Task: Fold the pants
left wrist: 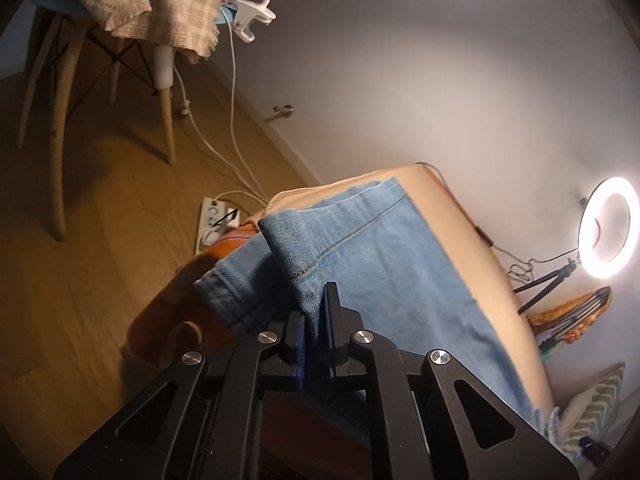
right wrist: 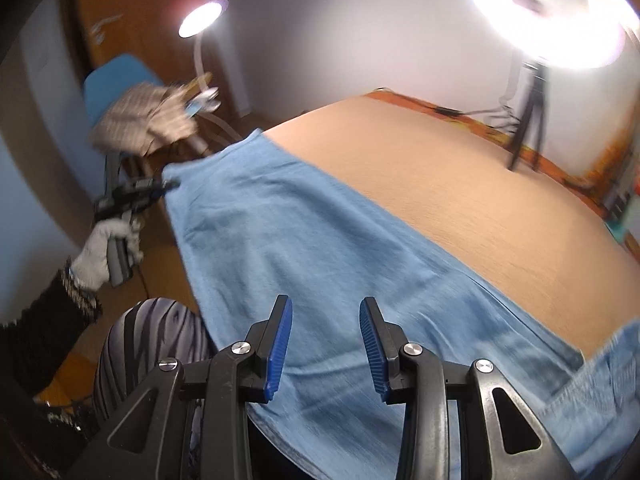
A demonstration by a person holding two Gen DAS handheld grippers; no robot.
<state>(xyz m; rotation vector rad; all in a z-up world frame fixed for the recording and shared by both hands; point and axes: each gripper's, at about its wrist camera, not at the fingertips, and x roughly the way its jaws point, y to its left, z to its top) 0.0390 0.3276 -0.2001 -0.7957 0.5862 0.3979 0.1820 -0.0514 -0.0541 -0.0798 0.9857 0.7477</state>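
Observation:
Light blue denim pants (right wrist: 288,232) lie stretched along the near edge of a tan-covered bed (right wrist: 460,184). In the left wrist view a fold of the pants (left wrist: 384,248) near a stitched hem runs up between the blue pads of my left gripper (left wrist: 318,300), which is shut on it. From the right wrist view that left gripper (right wrist: 168,186) sits at the far corner of the pants, held by a white-gloved hand (right wrist: 100,252). My right gripper (right wrist: 325,320) hovers over the near part of the pants, jaws apart, nothing pinched.
A blue-seated chair (left wrist: 44,0) draped with a beige checked cloth (left wrist: 160,8) stands left of the bed, with a clamp lamp (left wrist: 252,20). A ring light (right wrist: 548,12) on a tripod stands on the bed's far side. A power strip (left wrist: 214,220) lies on the floor.

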